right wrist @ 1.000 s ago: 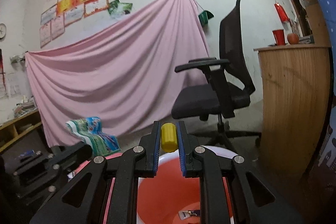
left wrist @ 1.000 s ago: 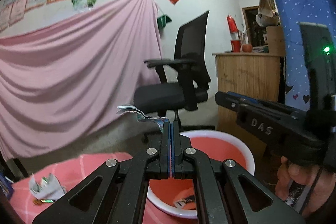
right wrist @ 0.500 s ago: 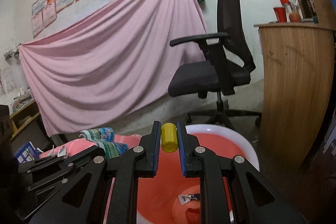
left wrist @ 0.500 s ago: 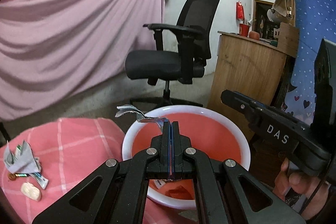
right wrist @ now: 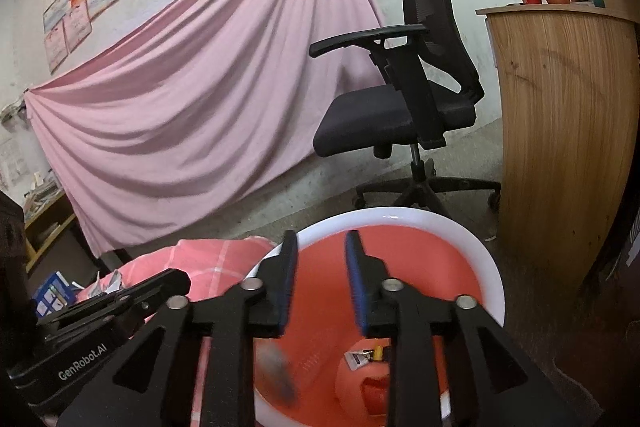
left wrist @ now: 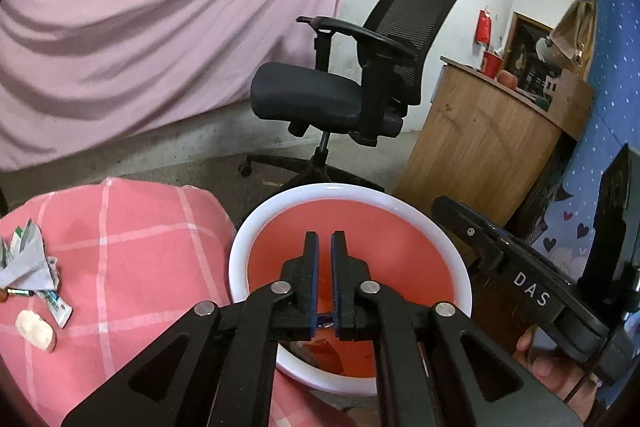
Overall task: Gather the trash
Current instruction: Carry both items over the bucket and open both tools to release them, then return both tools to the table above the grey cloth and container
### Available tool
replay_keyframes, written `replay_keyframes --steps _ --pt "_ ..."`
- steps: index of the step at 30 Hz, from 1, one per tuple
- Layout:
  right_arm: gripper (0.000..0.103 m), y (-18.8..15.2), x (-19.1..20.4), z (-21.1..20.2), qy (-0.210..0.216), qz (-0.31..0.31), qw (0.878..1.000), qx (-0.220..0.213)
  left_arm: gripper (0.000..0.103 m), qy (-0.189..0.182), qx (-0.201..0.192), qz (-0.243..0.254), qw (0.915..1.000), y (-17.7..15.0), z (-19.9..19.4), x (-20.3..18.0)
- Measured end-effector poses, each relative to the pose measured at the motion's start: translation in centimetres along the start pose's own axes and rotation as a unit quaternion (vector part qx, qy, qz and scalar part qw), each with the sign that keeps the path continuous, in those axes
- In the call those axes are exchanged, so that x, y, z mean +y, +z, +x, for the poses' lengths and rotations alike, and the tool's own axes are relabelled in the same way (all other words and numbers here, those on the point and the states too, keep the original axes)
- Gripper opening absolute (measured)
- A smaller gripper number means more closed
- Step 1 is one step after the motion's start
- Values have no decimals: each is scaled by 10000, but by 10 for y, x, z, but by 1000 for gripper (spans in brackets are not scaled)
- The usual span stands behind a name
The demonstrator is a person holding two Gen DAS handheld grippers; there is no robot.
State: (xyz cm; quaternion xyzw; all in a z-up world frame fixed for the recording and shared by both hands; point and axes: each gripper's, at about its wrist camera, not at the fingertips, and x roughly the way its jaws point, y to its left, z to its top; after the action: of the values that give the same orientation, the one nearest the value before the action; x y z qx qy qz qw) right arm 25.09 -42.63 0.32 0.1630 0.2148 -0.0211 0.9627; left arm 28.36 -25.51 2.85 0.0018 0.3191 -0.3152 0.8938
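A red basin with a white rim (left wrist: 460, 267) (right wrist: 490, 267) stands beside the pink checked table. My left gripper (left wrist: 324, 239) is over the basin, jaws slightly apart and empty. My right gripper (right wrist: 321, 241) is also over the basin, open and empty. Inside the basin lie a small white wrapper (right wrist: 357, 359), a yellow piece (right wrist: 377, 351) and a blurred grey wrapper (right wrist: 276, 375). On the table (left wrist: 132, 239) lie crumpled grey paper (left wrist: 28, 259), a small tube (left wrist: 56, 307) and a white lump (left wrist: 35, 325).
A black office chair (left wrist: 352, 83) stands behind the basin on the floor. A wooden counter (left wrist: 480, 131) is at the right. A pink sheet (left wrist: 160, 27) hangs along the back wall. The other gripper's body (left wrist: 532, 287) is close on the right.
Both grippers tilted down over the basin and opened. The left let go of the wrapper and the right let go of the yellow cylinder; both dropped into the basin.
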Motion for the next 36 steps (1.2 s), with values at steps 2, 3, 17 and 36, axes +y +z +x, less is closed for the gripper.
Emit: replay_keyframes --steps 2,3,17,36 --pt "27 1 2 -2 4 -35 10000 -40 20 53 -55 -51 10000 1 -7 3" --pt "28 1 2 -3 4 -57 10000 -63 25 71 -112 -72 9999 1 -10 4" --pt "93 13 58 -43 45 -768 9895 -1221 102 1011 -1405 -231 9846 -4 -105 47" --pt "103 -19 164 -60 812 -1655 9528 -2411 102 2438 -2637 -580 9315 -72 -215 160"
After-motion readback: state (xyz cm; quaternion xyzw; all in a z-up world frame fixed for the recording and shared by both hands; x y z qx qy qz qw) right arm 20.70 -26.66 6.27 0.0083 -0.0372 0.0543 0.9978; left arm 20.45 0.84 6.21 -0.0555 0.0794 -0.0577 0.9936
